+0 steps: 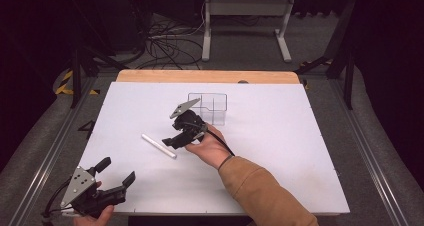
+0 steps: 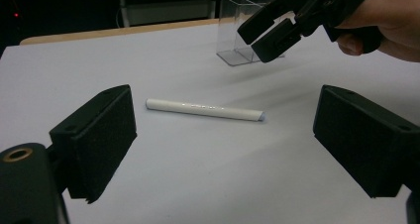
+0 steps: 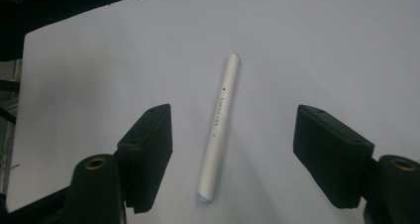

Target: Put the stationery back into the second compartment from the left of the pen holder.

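A white pen [image 1: 158, 146] lies flat on the white mat, left of centre. My right gripper [image 1: 170, 142] hovers over the pen's right end, pointing left and down. In the right gripper view the pen [image 3: 218, 125] lies lengthwise between the two jaws of the right gripper [image 3: 235, 122], and a gap shows on each side of it, so the pads do not touch it. My left gripper [image 1: 117, 171] rests near the front left corner, open and empty. In the left gripper view its jaws [image 2: 223, 140] stand wide, facing the pen [image 2: 205, 109] and the right gripper [image 2: 262, 33].
A clear plastic box [image 1: 207, 107] with inner dividers stands just behind the right hand; it also appears as the clear box [image 2: 237, 26] in the left gripper view. The white mat [image 1: 280, 151] covers a wooden table [image 1: 200, 76]. Cables and a desk frame lie on the floor beyond.
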Demonstrator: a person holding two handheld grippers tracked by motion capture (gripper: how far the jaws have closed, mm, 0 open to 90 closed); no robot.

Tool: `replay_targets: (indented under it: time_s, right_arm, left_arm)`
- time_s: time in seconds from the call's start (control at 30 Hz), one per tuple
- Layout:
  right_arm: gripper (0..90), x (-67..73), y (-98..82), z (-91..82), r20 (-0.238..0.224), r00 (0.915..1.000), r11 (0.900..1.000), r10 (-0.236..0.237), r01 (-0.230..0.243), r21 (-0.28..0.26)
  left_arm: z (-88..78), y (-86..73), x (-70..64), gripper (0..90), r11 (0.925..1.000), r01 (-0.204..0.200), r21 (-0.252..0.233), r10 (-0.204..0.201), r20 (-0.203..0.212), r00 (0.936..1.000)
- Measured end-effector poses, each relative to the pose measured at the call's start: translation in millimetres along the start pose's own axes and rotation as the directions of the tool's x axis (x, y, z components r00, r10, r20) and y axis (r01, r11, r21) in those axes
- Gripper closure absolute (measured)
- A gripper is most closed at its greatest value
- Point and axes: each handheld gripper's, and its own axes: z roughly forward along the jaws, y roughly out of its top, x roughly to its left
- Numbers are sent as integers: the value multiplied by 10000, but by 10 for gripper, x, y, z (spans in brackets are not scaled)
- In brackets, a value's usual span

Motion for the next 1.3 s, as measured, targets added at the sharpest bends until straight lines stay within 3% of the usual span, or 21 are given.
replay_targets:
  time_s: [0.4,0.77,0.9,1.3]
  right_arm:
    - [382,8,68,324,88,9998,9989,203,-207,417]
    - [449,25,90,578,206,9998,9967,74,-90,812]
    - [495,50,89,679,454,9990,9949,-47,0,1014]
    - [575,63,89,841,634,9979,9932,-109,34,1166]
  left_arm:
    - [-47,-28,11,104,10000,45,44,-44,-227,9997]
    - [-53,-29,23,103,9999,-1,104,4,-228,9997]
    - [-51,-29,24,103,9999,-7,117,10,-231,9997]
    - [-34,-28,21,103,9999,-31,144,34,-185,9998]
